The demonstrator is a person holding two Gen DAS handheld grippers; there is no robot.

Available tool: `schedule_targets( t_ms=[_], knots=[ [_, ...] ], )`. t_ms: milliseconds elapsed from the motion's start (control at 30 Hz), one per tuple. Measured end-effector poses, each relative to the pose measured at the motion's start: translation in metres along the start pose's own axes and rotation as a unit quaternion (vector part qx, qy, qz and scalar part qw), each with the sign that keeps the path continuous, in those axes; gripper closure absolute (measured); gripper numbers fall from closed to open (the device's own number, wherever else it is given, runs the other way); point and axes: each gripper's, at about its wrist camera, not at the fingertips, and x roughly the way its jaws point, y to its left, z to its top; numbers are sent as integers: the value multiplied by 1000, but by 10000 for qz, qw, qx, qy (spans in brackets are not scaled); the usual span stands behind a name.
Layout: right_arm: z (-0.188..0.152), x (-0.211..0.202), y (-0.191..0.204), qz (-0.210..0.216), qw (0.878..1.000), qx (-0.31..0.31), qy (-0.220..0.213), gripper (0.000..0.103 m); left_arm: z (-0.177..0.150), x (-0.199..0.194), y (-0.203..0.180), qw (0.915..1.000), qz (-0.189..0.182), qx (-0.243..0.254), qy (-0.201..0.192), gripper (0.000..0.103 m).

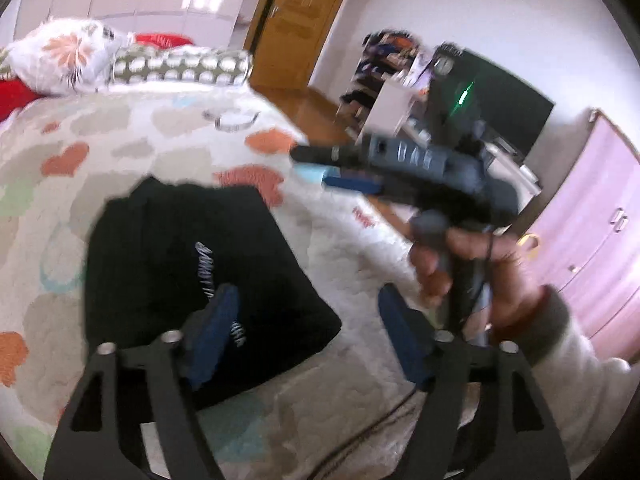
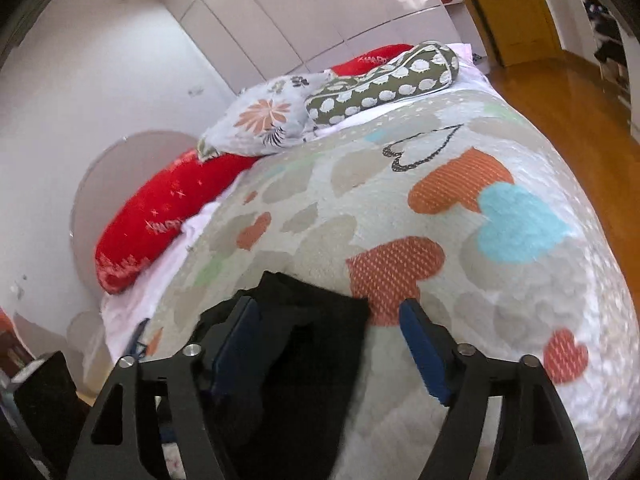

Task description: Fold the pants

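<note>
The left gripper's (image 1: 308, 336) blue-padded fingers (image 1: 214, 332) stood apart, nothing pinched between them, hanging above the black pants (image 1: 192, 268). The right gripper (image 2: 328, 344) likewise had its jaws spread, with a corner of the black cloth showing between and below them but not visibly pressed by either pad; whether a pad brushed the cloth could not be told. In the left wrist view the right gripper (image 1: 320, 168) appeared out to the side, carried in a person's hand (image 1: 472, 264), blurred.

The pants lay as a compact dark rectangle with white lettering on top, on the heart-patterned blanket (image 2: 460, 208) of the bed, towards its near edge and well apart from the pillows (image 2: 276, 116) at the far end. They looked already folded down to a small bundle, so the step in hand seemed to be a last fold or a tidy-up and release.

To do it well, both grippers should probably come down together onto matching corners of one short edge, pinch through all layers, and carry that edge flat across to the opposite one. Taking only the top layer would likely peel the bundle open. The soft blanket might get pinched too, so a shallow bite at the very edge looks wiser.
</note>
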Motion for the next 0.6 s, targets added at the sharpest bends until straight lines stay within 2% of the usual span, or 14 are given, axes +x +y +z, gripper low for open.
schedule_targets(
  t_ms=[133,233,333,367,433,467,500,533,600],
  knots=[
    [-10,10,13,396,9988,5,296,16,9,-30,32,9985,503,-78,-192,27],
    [-24,27,26,259,9979,-125,578,16,12,-38,67,9928,1125,-300,-263,26],
    [-35,51,31,76,9959,-113,890,16,3,-41,88,9885,1291,-731,-278,26],
    [-39,59,34,18,9952,-168,959,19,2,-41,96,9867,1319,-901,-287,26],
    [-43,64,46,-54,9940,-569,932,63,-3,-43,100,9841,1392,-1066,-275,26],
    [-43,62,52,-49,9935,-725,872,82,0,-42,103,9832,1429,-1098,-284,26],
    [-42,56,58,37,9932,-844,799,89,-3,-41,102,9829,1447,-1098,-305,26],
    [-40,49,66,111,9926,-962,738,90,-1,-41,104,9825,1464,-1094,-344,26],
    [-39,28,77,-61,9907,-1255,514,93,0,-40,105,9832,1410,-1081,-429,26]
  ],
)
